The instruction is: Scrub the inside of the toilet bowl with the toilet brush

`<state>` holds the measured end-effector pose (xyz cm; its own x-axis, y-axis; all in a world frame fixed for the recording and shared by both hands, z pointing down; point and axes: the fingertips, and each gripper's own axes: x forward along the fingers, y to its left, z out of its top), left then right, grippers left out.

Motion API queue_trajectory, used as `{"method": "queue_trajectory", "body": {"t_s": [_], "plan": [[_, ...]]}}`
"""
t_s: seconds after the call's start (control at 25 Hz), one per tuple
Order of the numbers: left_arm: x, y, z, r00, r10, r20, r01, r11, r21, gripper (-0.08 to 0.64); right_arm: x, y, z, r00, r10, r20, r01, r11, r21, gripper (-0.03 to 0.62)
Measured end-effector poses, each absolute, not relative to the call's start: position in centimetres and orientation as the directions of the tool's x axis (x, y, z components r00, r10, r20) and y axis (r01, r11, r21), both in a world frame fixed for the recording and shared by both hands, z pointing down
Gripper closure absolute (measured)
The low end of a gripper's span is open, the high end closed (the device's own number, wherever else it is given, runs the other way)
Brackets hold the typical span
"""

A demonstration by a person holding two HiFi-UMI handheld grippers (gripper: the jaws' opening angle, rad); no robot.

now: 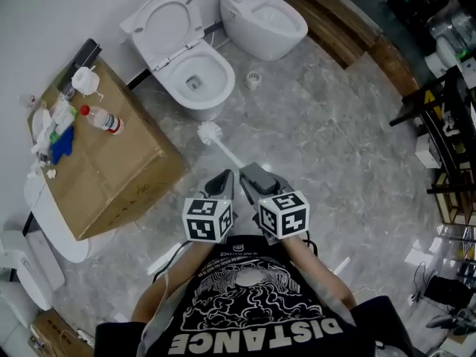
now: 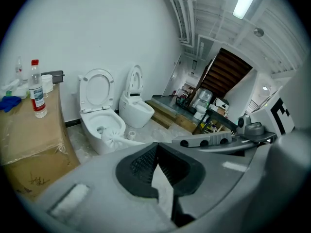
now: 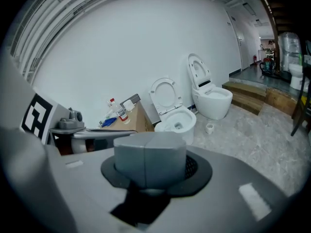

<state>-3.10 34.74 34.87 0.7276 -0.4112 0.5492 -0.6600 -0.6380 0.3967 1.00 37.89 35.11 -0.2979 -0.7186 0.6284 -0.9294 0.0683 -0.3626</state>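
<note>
Toilet brush [image 1: 210,132] apparently gripped, toilet [image 1: 170,81] ahead

Toilet [image 1: 195,80]: white, against the wall, lid and seat up, bowl open, water hole showing at the bottom. Brush [image 1: 210,133]: white, round bristle head with a thin straight handle. It is held low and tilted, head outside the bowl just in front of the toilet's front rim. The handle's far end is pinched in the left gripper [image 1: 222,183].
</note>
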Motion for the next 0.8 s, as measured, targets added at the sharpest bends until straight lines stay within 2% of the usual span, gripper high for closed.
{"method": "queue_trajectory", "body": {"t_s": [0.32, 0.8], "plan": [[-4.7, 31.5, 35.6, 0.743, -0.404, 0.534, -0.654, -0.607, 0.451, 0.563, 0.4, 35.0, 35.6, -0.275, -0.693, 0.667, -0.935, 0.029, -0.355, 0.443], [-4.3, 24.9, 38.0, 0.682, -0.435, 0.589, -0.717, -0.557, 0.420, 0.563, 1.0, 27.0, 37.3, -0.357, -0.679, 0.641, -0.911, 0.102, -0.399, 0.443]]}}
